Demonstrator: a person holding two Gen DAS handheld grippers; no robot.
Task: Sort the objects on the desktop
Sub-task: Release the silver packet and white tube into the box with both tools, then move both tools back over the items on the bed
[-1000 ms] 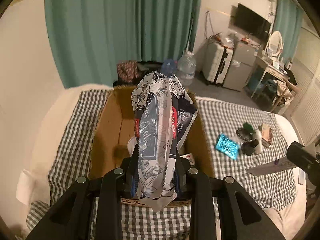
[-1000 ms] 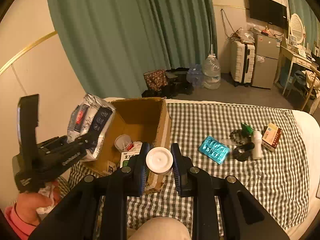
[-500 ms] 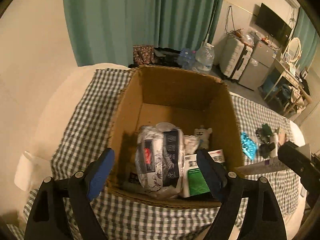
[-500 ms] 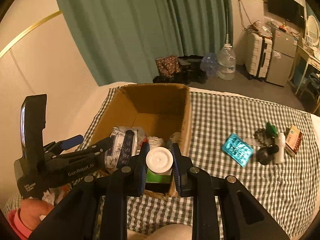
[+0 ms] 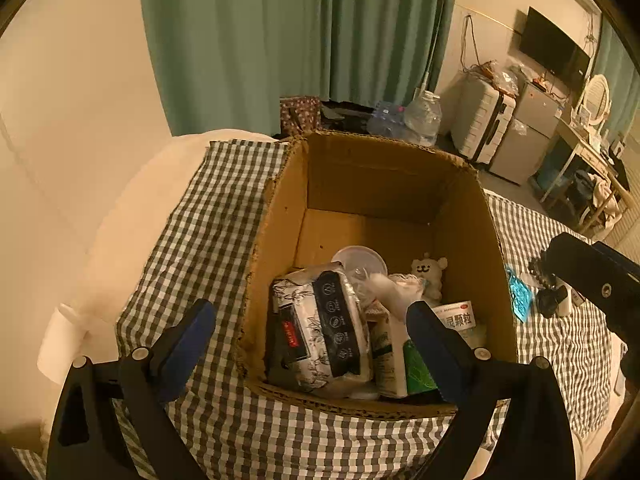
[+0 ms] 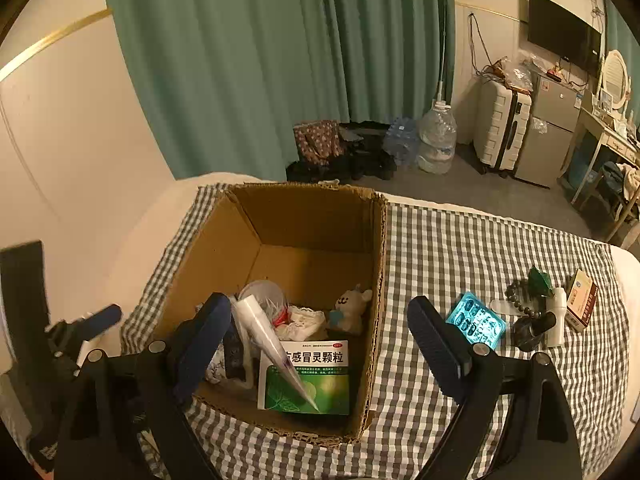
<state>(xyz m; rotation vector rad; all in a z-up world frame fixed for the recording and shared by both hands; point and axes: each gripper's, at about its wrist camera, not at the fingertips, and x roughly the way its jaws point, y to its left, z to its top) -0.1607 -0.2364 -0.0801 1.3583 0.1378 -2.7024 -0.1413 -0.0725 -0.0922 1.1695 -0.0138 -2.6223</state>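
a: how are the jaws of the two grippers seen?

b: the left gripper (image 5: 311,338) is spread wide and nothing is held between its blue pads. the right gripper (image 6: 320,334) is released in the same way and is empty too.

a: and where are the things to be sorted?

b: the open brown cardboard box (image 6: 304,216) is taken as landmark. inside it, a silver packet with black floral print (image 5: 320,328) is laid against the near left wall. a green and white medicine carton (image 6: 306,378) is stood at the near wall, with a white squeeze tube (image 6: 272,344) leaned across it. a small white plush bear (image 6: 352,308) and a clear plastic cup (image 5: 359,262) are seen behind them.

a: is something outside the box?

b: yes. to the right of the box, on the grey checked cloth (image 6: 460,248), a turquoise blister pack (image 6: 476,320) is placed. farther right, a dark bead bracelet (image 6: 520,294), a small white bottle (image 6: 558,316) and an orange and white small box (image 6: 582,298) are grouped close together.
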